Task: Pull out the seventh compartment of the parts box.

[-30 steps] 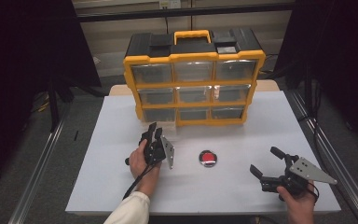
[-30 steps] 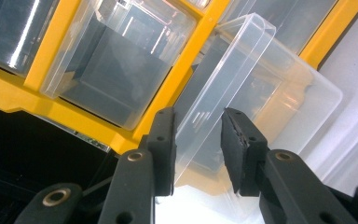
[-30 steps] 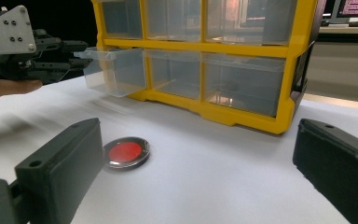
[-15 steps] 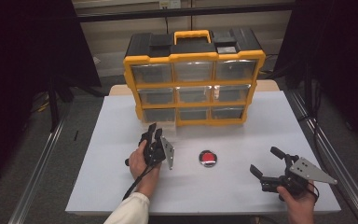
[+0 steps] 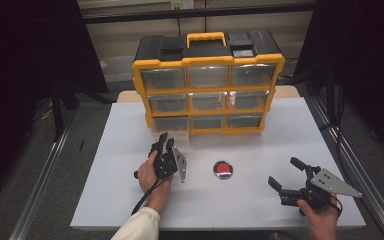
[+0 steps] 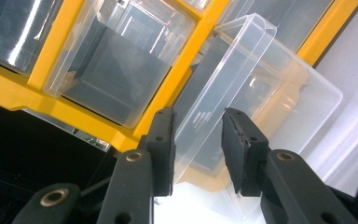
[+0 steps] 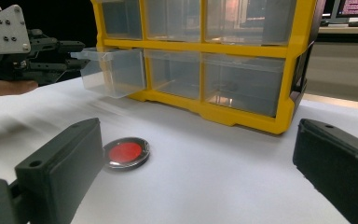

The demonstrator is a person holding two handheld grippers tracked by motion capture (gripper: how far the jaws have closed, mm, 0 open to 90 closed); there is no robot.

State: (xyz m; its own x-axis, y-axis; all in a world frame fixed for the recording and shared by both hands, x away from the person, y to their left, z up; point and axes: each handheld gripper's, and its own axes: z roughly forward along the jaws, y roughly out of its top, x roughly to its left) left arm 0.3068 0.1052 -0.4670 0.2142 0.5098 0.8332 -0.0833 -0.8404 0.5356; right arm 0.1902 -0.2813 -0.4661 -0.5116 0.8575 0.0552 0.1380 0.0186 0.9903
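Already the bottom-left clear drawer (image 7: 113, 71) of the yellow organiser (image 5: 209, 86) stands partly pulled out, front wall between the jaws of the left gripper (image 6: 196, 140); pads look set on its front lip, though contact on the right pad isn't sure; red-centred round disc (image 5: 223, 169) lies loose on the white bench (image 5: 290, 145), in front of the cabinet and between the two grippers; right gripper (image 5: 287, 175) hovers low near the bench's right edge, jaws wide apart, holding nothing; likely left: pick up the disc, drop it in the drawer, push the drawer shut.
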